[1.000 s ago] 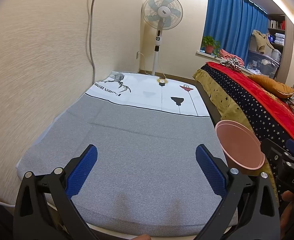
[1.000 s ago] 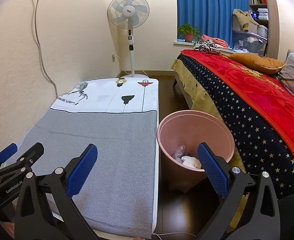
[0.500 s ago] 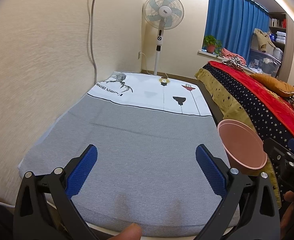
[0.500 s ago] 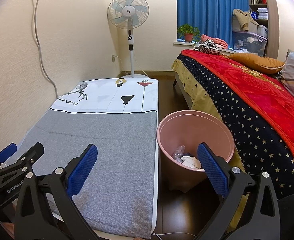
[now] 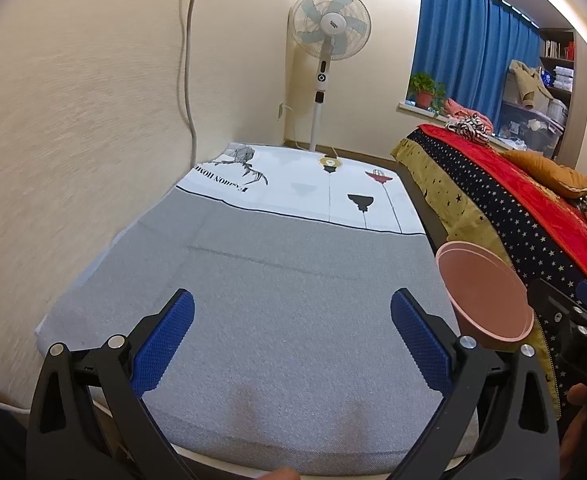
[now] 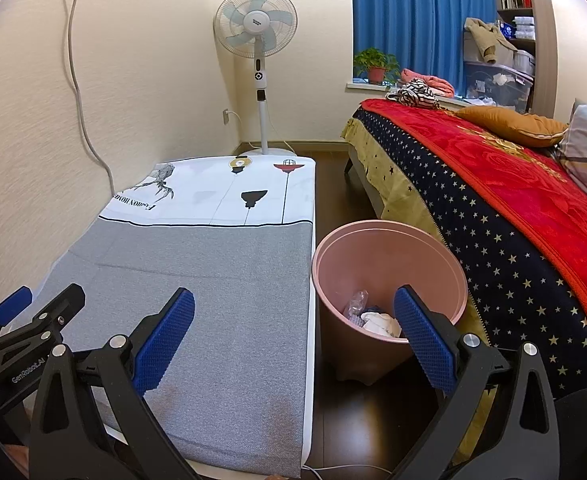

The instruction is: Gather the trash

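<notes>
Left gripper [image 5: 291, 332]: jaws spread wide, nothing held; hovers over the near end of the grey mat [image 5: 277, 292].
Right gripper [image 6: 293, 330]: jaws equally wide, nothing between the pads; aimed at the gap between the mat edge and the pink bin [image 6: 389, 276].
Trash [image 6: 373, 318]: crumpled white paper and a clear wrapper are seen at the bottom of the bin; none is visible on the mat or the dark floor [image 6: 333, 184].
Bin position: standing on the floor, just beside the mat's right edge, close against the hanging starred bedspread [image 6: 505, 256].
Risk – tipping: the bin looks light and narrow at the base; a sideways knock from the right finger on the rim could likely upset it and spill what has been collected.
Risk – collision: the two grippers are held near one another, so a crossing sweep could clash them.
Risk – snagging: a white cable [image 6: 345, 469] lies by the mat's near corner and could be caught.
Open room: the mat surface is bare and wide – free passage toward the fan [image 6: 257, 36].
Tight edges: wall along the left; a narrow floor strip between mat and bed.
</notes>
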A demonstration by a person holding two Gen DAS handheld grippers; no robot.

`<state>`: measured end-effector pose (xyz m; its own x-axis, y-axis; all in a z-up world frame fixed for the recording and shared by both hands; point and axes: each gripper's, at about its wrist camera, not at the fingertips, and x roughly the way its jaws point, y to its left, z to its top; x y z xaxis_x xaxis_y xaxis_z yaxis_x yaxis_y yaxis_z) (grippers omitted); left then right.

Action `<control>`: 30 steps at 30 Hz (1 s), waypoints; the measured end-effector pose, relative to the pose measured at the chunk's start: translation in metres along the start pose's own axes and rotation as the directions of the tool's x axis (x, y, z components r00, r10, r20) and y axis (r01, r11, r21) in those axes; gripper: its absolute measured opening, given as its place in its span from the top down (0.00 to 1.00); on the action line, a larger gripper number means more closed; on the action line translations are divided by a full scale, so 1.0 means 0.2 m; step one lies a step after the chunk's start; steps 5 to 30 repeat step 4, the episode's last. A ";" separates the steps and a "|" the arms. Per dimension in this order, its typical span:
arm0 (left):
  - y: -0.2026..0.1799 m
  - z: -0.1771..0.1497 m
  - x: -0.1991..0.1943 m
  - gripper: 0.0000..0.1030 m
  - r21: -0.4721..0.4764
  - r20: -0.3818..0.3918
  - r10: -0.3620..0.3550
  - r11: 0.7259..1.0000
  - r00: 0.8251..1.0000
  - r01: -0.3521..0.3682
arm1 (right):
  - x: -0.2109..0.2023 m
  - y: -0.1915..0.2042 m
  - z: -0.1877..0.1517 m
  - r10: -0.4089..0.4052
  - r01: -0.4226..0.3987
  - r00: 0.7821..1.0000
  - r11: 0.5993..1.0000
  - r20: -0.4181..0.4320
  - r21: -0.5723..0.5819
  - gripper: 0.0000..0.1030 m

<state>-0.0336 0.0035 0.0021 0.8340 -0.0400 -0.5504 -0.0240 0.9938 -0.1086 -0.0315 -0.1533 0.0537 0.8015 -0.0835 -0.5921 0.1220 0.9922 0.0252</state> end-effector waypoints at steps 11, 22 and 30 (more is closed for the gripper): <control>0.00 0.00 0.00 0.07 0.004 -0.003 0.002 1.000 1.000 -0.002 | 0.00 0.00 0.00 0.000 0.000 1.000 1.000 0.000 0.001 0.05; 0.00 0.00 0.00 0.07 0.004 -0.003 0.002 1.000 1.000 -0.002 | 0.00 0.00 0.00 0.000 0.000 1.000 1.000 0.000 0.001 0.05; 0.00 0.00 0.00 0.07 0.004 -0.003 0.002 1.000 1.000 -0.002 | 0.00 0.00 0.00 0.000 0.000 1.000 1.000 0.000 0.001 0.05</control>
